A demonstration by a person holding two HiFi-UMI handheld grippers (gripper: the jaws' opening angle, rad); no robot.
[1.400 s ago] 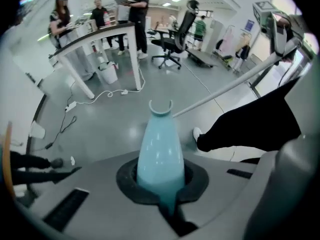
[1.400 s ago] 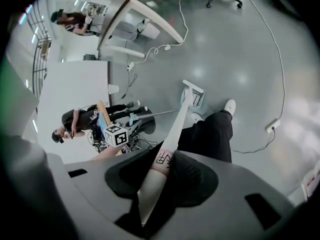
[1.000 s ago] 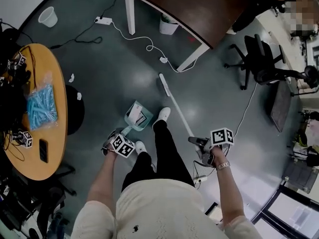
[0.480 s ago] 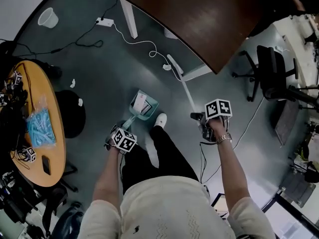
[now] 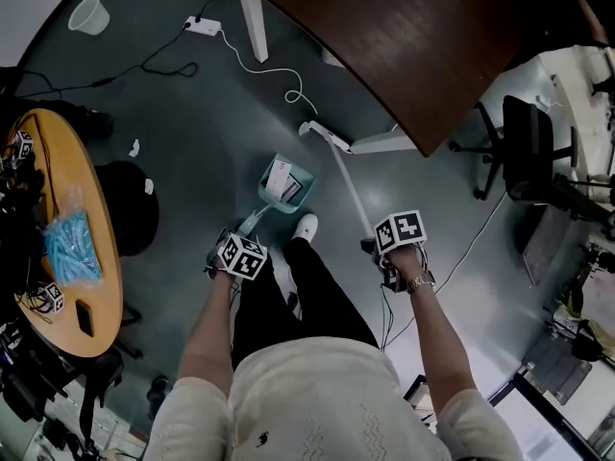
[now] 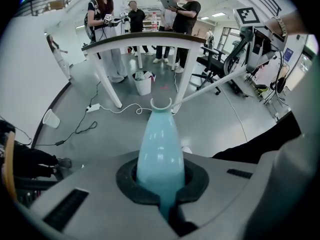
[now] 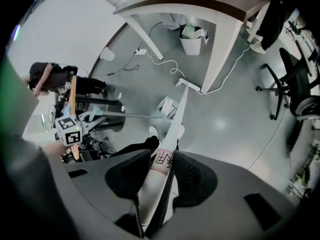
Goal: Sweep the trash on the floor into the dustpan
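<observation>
Left gripper [image 6: 160,184] clamps the handle of the pale blue plastic dustpan [image 5: 268,193]. Right gripper [image 7: 157,184] grips the white long-handled broom [image 5: 348,188], just right of the dustpan.

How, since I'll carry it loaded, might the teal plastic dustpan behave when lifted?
Probably light: the left gripper holds the teal plastic dustpan by one slim handle. May swing: its white paper trash lies far from the jaws. That trash could slide out.

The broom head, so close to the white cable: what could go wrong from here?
The broom head lies near the white cable; a sweep could snag it. The dustpan in the left gripper already holds trash; tilting it might spill it.
</observation>
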